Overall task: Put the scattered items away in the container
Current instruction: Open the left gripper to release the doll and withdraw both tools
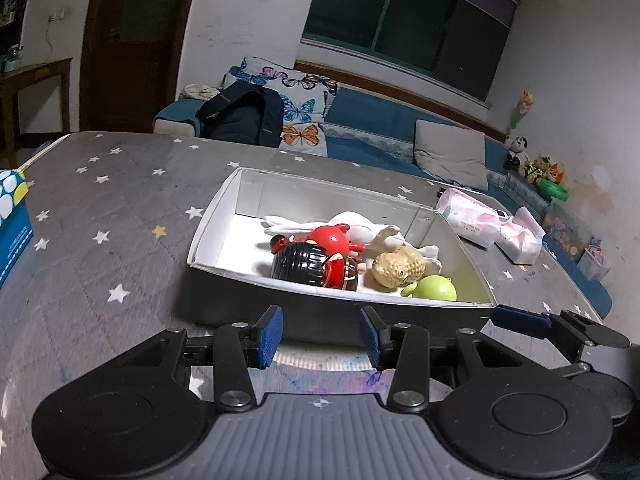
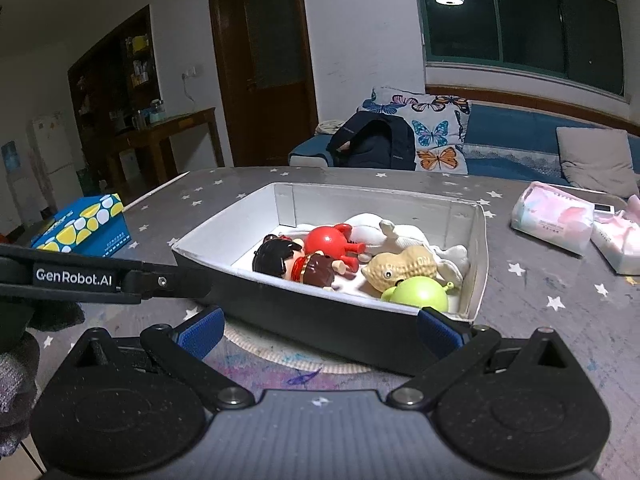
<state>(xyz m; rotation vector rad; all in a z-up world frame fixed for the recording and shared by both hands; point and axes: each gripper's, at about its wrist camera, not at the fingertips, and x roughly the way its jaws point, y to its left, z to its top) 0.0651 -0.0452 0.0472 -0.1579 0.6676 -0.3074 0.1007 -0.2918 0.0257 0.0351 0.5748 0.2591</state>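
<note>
A black box with a white inside [image 1: 224,216] [image 2: 224,232] sits on the grey starred table. In it lie a black-haired doll [image 1: 312,266] [image 2: 296,264], a red toy [image 1: 328,238] [image 2: 328,240], a white plush [image 1: 360,226] [image 2: 384,236], a tan peanut toy [image 1: 398,270] [image 2: 404,270] and a green toy [image 1: 434,288] [image 2: 420,294]. My left gripper [image 1: 322,334] is open and empty, just in front of the box's near wall. My right gripper [image 2: 318,328] is open wide and empty, also in front of the box.
A blue and yellow tissue box [image 2: 86,226] [image 1: 12,216] stands at the table's left. Two pink tissue packs [image 1: 472,218] [image 2: 554,218] lie at the right. The right gripper's finger [image 1: 520,318] shows in the left wrist view. A sofa with cushions [image 2: 432,132] is behind.
</note>
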